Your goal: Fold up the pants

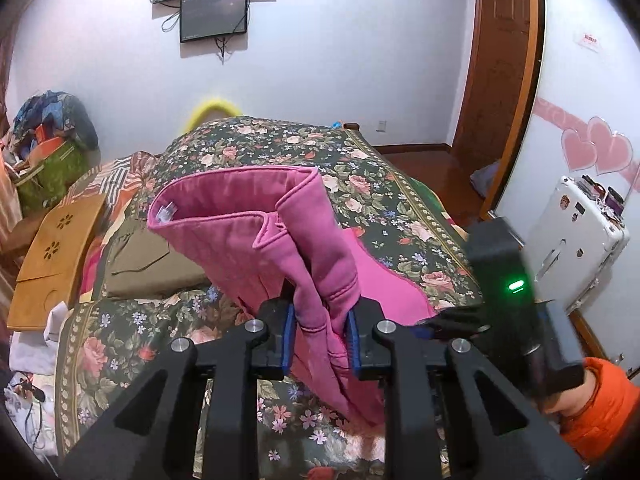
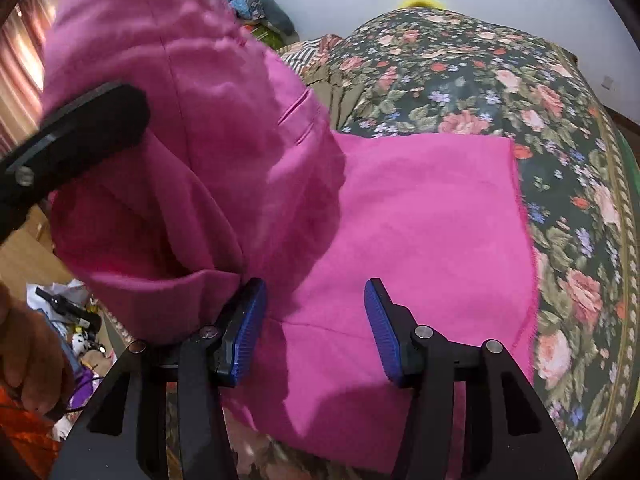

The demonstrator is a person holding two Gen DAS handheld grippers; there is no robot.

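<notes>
The pink pants (image 1: 240, 216) lie partly on the floral quilt (image 1: 384, 184). My left gripper (image 1: 322, 320) is shut on a bunched edge near the waistband and holds that end up off the bed, so the waist opening gapes toward the wall. In the right wrist view the lifted part (image 2: 168, 120) hangs at the left, with the left gripper's arm (image 2: 80, 132) beside it. The rest of the pants (image 2: 420, 220) lies flat on the quilt. My right gripper (image 2: 316, 316) stands open just above that flat cloth, nothing between its blue pads (image 2: 250, 320).
An olive folded garment (image 1: 148, 256) lies on the bed beyond the pants. A wooden lap tray (image 1: 52, 256) sits at the bed's left edge and a white suitcase (image 1: 576, 232) stands at the right. Clutter (image 2: 76, 320) covers the floor at the left.
</notes>
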